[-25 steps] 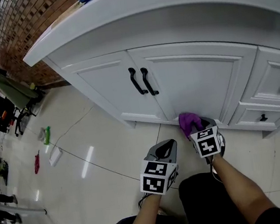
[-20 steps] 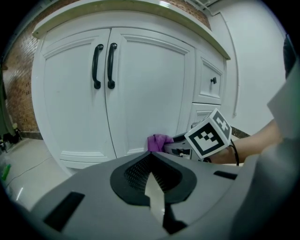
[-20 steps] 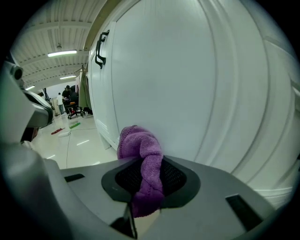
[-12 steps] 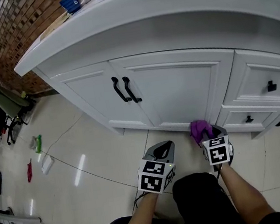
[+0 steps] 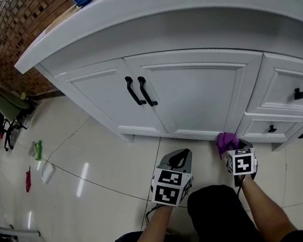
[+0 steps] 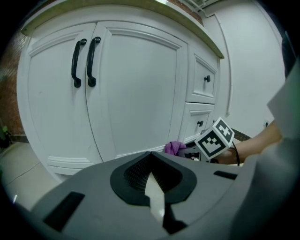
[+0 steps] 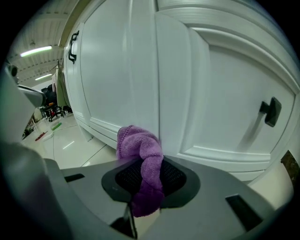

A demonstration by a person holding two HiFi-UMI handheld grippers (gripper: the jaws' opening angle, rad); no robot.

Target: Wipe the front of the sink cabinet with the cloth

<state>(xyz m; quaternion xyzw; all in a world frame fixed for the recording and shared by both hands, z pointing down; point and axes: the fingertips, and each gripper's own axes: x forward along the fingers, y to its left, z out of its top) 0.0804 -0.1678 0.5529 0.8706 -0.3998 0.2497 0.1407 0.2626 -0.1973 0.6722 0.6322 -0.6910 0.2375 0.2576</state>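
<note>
Here, at the lower right of the head view, the right gripper [image 5: 231, 147] clamps a purple cloth [image 5: 225, 140]. It presses the bunched end against the white sink cabinet [image 5: 192, 93], at the foot of the upright strip between the right door [image 5: 201, 100] and the bottom drawer [image 5: 263, 126]. Carrying the wad ahead of the jaws likely lets fabric, not plastic, meet the paint. The left gripper [image 5: 178, 160], jaws closed on nothing, hangs at lower centre, apart from the cabinet and seemingly kept out of the wiping path. The 2 black door handles [image 5: 139, 90] sit further left.
</note>
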